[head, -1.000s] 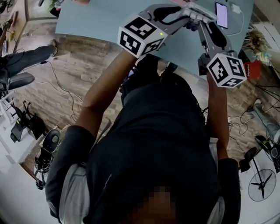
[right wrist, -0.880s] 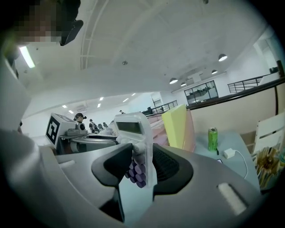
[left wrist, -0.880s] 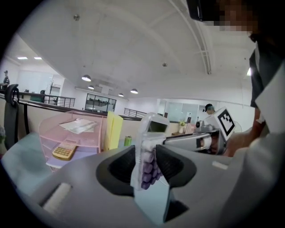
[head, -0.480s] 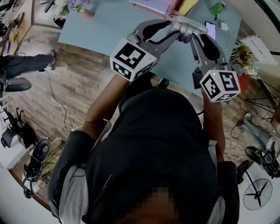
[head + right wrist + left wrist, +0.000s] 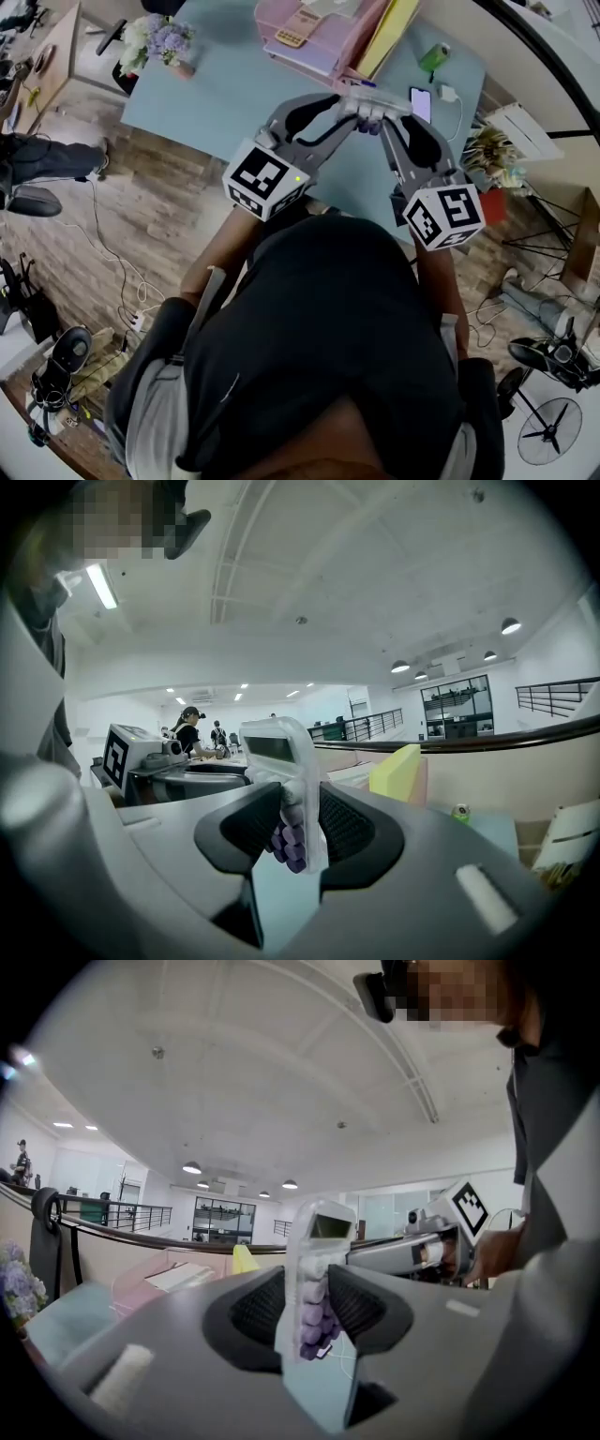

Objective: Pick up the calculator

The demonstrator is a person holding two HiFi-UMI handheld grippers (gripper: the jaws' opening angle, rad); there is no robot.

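Currently left gripper (image 5: 307, 1302) and right gripper (image 5: 298, 822) both have jaws clamped on the calculator (image 5: 375, 101) — held over the tabletop (image 5: 234, 94).

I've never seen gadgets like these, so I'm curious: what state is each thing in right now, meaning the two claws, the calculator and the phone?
white calculator with purple keys: clamped between both claws, apparently lifted off the light blue table.
left claw: shut on the calculator.
right claw: shut on the calculator.
slim dark-edged phone: lying flat on the table, screen lit.
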